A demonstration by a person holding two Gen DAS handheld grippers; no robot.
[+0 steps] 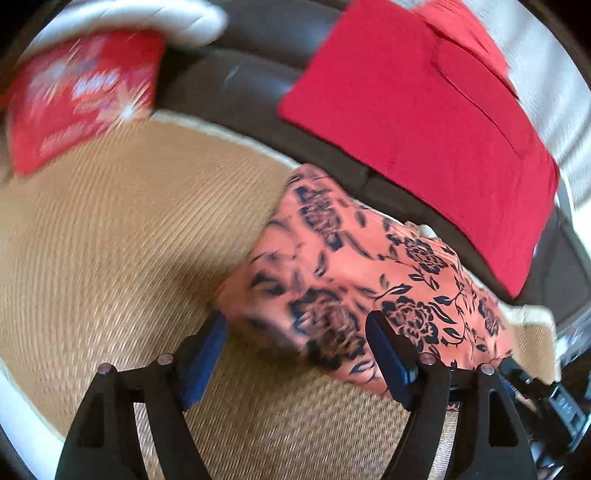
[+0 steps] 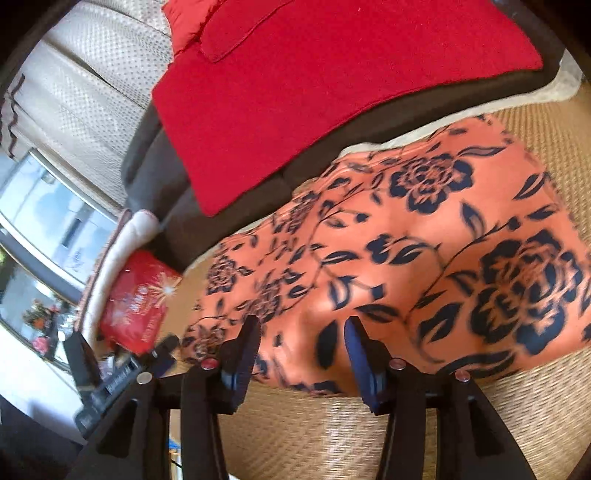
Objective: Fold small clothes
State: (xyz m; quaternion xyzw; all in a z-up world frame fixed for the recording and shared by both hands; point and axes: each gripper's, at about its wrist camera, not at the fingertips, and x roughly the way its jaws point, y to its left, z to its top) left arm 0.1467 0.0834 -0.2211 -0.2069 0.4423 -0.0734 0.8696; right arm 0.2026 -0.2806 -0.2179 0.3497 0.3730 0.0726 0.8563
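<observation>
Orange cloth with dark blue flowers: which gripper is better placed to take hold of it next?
Probably the right gripper: its open jaws straddle the near edge of the orange cloth with dark blue flowers. The left gripper, also open, faces only the cloth's end corner, with one finger over the woven straw mat.

- Mat [image 1: 110, 240]: wide bare stretch left of the orange cloth [image 1: 351, 280], open for a pass.
- Mat strip in front of the cloth's near edge [image 2: 314, 424] also bare.
- Cloth heaps up across the mat's middle, its far end draped over the mat edge.
- Red packet [image 1: 81, 96] blocks the far-left corner, against a white cushion [image 1: 166, 18].
- Dark sofa [image 1: 240, 85] closes off the far side; red fabric [image 2: 314, 92] covers its seat.
- Window [image 2: 48, 229] and curtain [image 2: 92, 81] bound the side beyond the sofa end.
</observation>
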